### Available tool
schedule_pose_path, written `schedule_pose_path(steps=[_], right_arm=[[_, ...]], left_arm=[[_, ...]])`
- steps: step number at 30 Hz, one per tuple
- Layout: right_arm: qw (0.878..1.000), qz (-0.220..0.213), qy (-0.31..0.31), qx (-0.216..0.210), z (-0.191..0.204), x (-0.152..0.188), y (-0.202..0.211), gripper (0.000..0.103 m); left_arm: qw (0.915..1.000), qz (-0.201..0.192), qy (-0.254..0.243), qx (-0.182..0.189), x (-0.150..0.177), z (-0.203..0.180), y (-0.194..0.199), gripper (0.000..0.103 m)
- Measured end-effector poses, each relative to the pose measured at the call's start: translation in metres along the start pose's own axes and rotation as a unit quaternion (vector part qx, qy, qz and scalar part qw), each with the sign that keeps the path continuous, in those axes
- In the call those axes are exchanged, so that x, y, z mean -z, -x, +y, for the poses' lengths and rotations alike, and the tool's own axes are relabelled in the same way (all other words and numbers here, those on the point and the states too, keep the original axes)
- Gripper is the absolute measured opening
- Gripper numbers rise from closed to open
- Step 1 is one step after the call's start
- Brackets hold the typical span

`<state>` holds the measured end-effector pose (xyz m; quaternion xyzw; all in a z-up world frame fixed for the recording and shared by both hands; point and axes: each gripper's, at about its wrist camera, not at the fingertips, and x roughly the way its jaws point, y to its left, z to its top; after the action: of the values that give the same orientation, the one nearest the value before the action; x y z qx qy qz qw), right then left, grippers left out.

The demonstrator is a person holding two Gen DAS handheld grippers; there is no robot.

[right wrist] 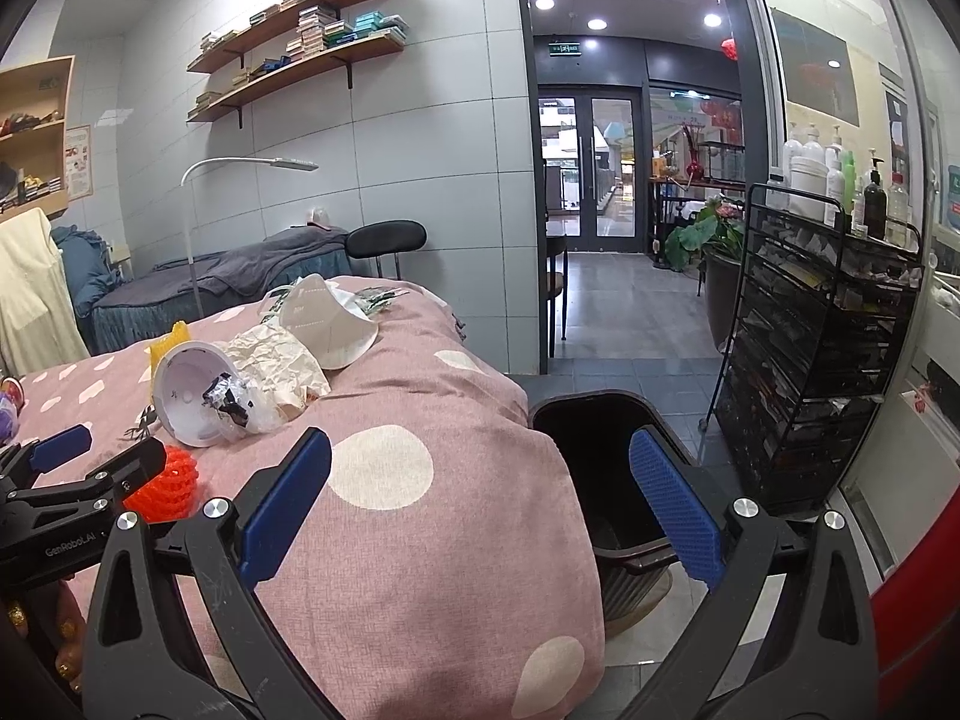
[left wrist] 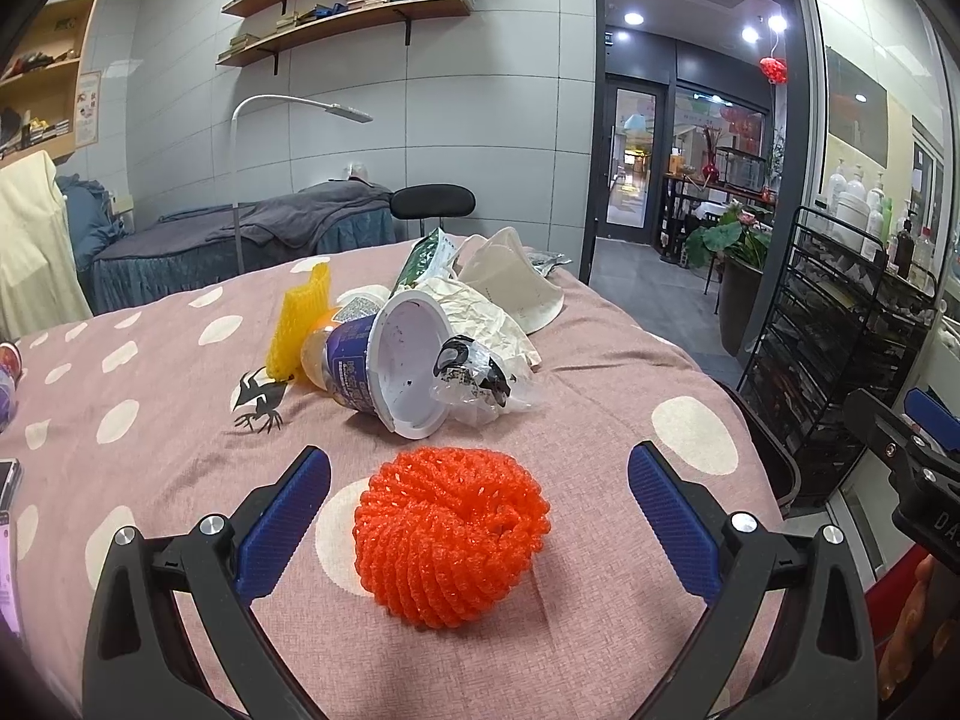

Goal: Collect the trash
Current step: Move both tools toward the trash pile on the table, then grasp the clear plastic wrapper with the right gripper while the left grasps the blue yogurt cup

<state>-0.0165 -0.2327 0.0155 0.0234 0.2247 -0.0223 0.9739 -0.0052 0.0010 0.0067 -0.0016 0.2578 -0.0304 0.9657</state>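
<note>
An orange foam fruit net (left wrist: 451,537) lies on the pink dotted bedcover (left wrist: 150,372), between the open blue fingers of my left gripper (left wrist: 479,501), untouched. Behind it lies a trash pile: a tipped white yogurt cup (left wrist: 402,360), a clear plastic wrapper (left wrist: 480,381), a yellow foam net (left wrist: 300,318), crumpled paper (left wrist: 480,306) and a white paper bowl (left wrist: 522,288). My right gripper (right wrist: 480,495) is open and empty, over the bed's right edge beside a black trash bin (right wrist: 606,468). The orange net (right wrist: 165,483) and the left gripper (right wrist: 99,456) also show in the right wrist view.
A black wire rack (right wrist: 822,360) with bottles stands right of the bin. A doorway (right wrist: 594,180) opens onto a tiled hall. A massage bed (left wrist: 252,234), floor lamp (left wrist: 300,108) and black chair (left wrist: 432,201) stand behind. A phone (left wrist: 9,474) lies at the left.
</note>
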Motion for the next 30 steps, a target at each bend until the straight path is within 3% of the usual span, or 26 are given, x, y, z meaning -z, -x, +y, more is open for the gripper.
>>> schedule_pose_path(steps=[19, 25, 30], right_arm=[[0.999, 0.029, 0.013, -0.018, 0.01, -0.001, -0.019, 0.098], [0.992, 0.092, 0.026, -0.083, 0.027, -0.007, -0.052, 0.098], [0.968, 0.162, 0.037, -0.186, 0.057, -0.019, -0.091, 0.098]], left_arm=[[0.9999, 0.014, 0.006, -0.001, 0.002, 0.008, -0.006, 0.097], [0.999, 0.036, 0.027, 0.004, -0.002, 0.031, -0.015, 0.097], [0.9977, 0.055, 0.035, -0.02, -0.007, 0.056, -0.026, 0.097]])
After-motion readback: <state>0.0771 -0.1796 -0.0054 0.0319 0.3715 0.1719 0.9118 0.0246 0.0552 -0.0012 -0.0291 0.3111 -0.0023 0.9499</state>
